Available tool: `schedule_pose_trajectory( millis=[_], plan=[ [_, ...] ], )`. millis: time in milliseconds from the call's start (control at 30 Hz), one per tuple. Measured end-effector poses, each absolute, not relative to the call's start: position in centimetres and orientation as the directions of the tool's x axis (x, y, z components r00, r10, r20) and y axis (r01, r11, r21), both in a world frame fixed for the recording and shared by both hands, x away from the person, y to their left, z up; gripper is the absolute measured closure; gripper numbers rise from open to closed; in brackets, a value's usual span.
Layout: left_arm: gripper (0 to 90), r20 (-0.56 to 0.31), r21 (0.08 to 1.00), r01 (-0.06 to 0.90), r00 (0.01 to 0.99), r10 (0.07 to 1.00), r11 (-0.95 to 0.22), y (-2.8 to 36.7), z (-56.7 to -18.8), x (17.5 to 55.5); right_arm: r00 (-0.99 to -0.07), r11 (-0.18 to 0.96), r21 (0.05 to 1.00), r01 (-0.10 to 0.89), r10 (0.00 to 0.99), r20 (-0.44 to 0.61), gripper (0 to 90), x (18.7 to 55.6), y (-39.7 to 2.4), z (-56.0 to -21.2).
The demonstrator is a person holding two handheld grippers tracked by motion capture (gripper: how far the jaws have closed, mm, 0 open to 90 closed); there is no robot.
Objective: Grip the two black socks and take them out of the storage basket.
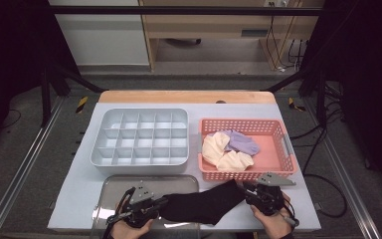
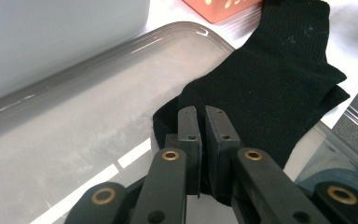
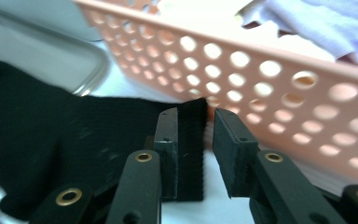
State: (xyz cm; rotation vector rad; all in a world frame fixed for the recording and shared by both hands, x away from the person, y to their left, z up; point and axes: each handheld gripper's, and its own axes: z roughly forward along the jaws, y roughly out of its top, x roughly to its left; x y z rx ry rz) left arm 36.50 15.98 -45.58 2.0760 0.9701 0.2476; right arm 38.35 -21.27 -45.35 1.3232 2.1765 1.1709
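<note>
Black sock [image 1: 204, 203] lies along the table's near edge, its left end on the metal tray [image 1: 110, 186], its right end beside the pink basket [image 1: 288, 149]. Left gripper [image 1: 160, 204] pinches the sock's end. Right gripper [image 1: 244, 190] jaws slightly apart; cuff rests against one pad.

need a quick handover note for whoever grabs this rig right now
Left hand-held gripper: shut on one end of the black fabric sock.
Right hand-held gripper: jaws parted, the sock's other edge between them against one pad, no clamp.
Sock lies stretched from the clear plastic tray towards the pink perforated basket, which holds cream and lilac socks.
Grey divided organiser: nothing in its compartments.
Left: place the black sock.
</note>
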Motion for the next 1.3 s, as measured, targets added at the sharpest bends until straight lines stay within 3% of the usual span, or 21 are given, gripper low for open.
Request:
schedule_pose_trajectory(
  millis=[267,533,733,1000,1167,1300],
  plan=[
    [85.2,-0.151,0.752,0.549,0.682,0.716,-0.365,16.0,-45.4,36.4,-0.637,0.262,0.785,0.562,0.742,0.208,70.4,36.5,-17.5,-45.4],
    [85.3,-0.148,0.753,0.547,0.682,0.716,-0.366,16.0,-45.4,36.4,-0.677,0.318,0.74,0.593,0.694,0.245,69.9,36.1,-14.7,-46.5],
    [85.3,-0.146,0.754,0.545,0.683,0.716,-0.367,16.1,-45.3,36.4,-0.685,0.359,0.696,0.622,0.68,0.261,86.8,36.2,-14.3,-46.9],
    [85.2,-0.158,0.759,0.544,0.687,0.709,-0.358,16.1,-45.2,36.4,-0.693,0.349,0.711,0.61,0.671,0.264,87.5,35.8,-15.2,-45.6],
    [85.1,-0.144,0.745,0.548,0.689,0.711,-0.38,15.8,-45.5,36.3,-0.705,0.401,0.67,0.625,0.659,0.263,86.7,35.7,-14.6,-46.3],
    [84.2,-0.137,0.749,0.543,0.688,0.713,-0.38,15.9,-45.5,36.4,-0.711,0.419,0.658,0.626,0.653,0.261,81.4,35.8,-14.1,-46.6]
  ],
)
